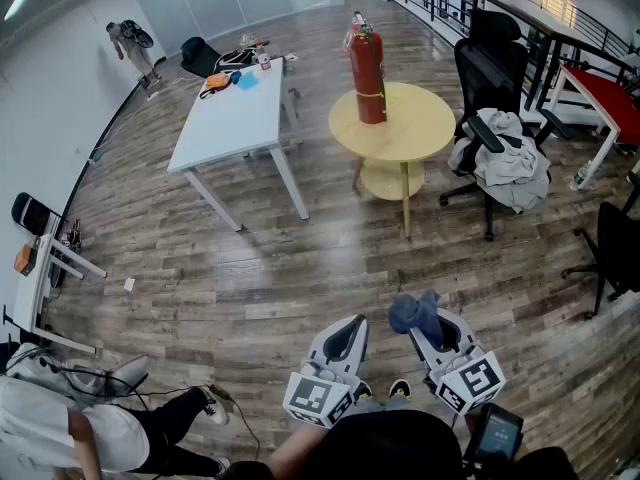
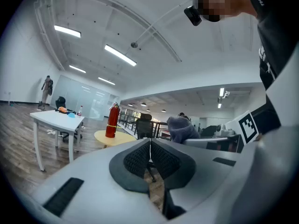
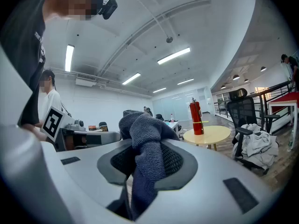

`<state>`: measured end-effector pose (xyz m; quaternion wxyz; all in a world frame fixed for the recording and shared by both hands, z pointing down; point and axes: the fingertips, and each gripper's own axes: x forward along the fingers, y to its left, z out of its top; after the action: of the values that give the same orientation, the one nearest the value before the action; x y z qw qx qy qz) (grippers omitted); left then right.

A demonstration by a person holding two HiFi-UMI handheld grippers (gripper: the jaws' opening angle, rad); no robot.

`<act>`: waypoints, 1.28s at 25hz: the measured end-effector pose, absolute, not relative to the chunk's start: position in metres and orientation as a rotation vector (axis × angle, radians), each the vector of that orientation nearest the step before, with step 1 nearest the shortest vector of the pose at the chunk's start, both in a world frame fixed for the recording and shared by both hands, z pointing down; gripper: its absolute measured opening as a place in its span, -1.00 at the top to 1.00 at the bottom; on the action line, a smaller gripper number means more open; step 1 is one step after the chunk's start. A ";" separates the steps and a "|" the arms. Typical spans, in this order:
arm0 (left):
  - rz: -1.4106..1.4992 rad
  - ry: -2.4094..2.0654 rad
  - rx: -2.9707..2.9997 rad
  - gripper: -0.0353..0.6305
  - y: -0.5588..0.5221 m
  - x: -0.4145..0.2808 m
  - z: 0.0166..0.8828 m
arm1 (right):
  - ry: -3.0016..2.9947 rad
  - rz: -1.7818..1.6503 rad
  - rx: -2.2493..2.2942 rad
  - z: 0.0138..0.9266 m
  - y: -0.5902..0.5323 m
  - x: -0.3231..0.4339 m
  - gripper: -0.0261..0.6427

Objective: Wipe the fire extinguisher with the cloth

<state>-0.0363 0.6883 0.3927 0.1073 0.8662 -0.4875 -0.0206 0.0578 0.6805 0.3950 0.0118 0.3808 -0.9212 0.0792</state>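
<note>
at the bottom of the head view, the grey right gripper [image 1: 430, 326] pinches a crumpled blue-grey cloth [image 1: 415, 311] between its jaws (a fold hangs below them). just left of it, the grey left gripper [image 1: 350, 332] has its jaws pressed together, empty. well apart, upper centre, the red cylindrical fire extinguisher [image 1: 367, 66] stands upright on a round pale-yellow table [image 1: 415, 133], beside a white rectangular table [image 1: 235, 118].

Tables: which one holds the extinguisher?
The round yellow table: the red fire extinguisher stands upright on it. The white rectangular table beside it has none.
</note>
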 end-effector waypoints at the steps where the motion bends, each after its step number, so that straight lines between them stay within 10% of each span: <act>1: -0.063 -1.436 2.551 0.82 0.689 -0.038 0.392 | -2.871 0.245 1.188 0.395 0.681 0.057 0.59; 32: -0.060 -1.386 2.553 0.82 0.656 -0.082 0.410 | -2.903 0.315 1.301 0.397 0.648 0.033 0.60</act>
<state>-0.0824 0.6559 0.4104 0.1176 0.8725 -0.4738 -0.0204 0.0330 0.6478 0.3970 -0.0274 0.4069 -0.9077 0.0986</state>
